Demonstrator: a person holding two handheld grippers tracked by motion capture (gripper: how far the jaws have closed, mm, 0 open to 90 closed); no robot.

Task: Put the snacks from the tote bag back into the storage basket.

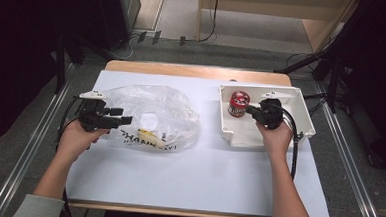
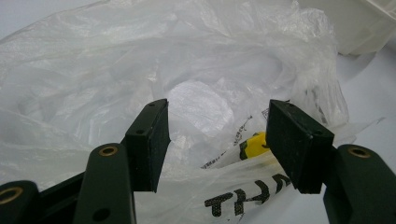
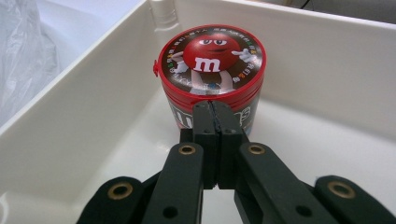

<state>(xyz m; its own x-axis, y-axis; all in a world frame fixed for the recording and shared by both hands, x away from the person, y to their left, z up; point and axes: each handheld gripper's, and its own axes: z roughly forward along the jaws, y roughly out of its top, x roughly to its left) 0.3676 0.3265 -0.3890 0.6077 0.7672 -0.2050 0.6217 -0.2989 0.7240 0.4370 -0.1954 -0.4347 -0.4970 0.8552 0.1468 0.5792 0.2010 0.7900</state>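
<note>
A crumpled clear plastic bag (image 1: 155,117) with black lettering lies on the left of the table, with something yellow (image 2: 256,143) inside it. My left gripper (image 1: 121,116) is at the bag's left edge, open, and the bag (image 2: 140,60) sits just ahead of and partly between its jaws (image 2: 217,116). A red candy tub (image 1: 239,103) with a cartoon lid stands upright in the far left corner of a white tray (image 1: 279,138). My right gripper (image 1: 248,110) is inside the tray, shut on nothing. Its tips (image 3: 215,105) rest against the tub (image 3: 212,58) just under the lid rim.
The white table sheet (image 1: 192,173) spreads in front of the bag and tray. The tray walls (image 3: 327,60) stand close around the right gripper. A corner of the tray (image 2: 355,23) appears beyond the bag. Metal rails and floor cables flank the table.
</note>
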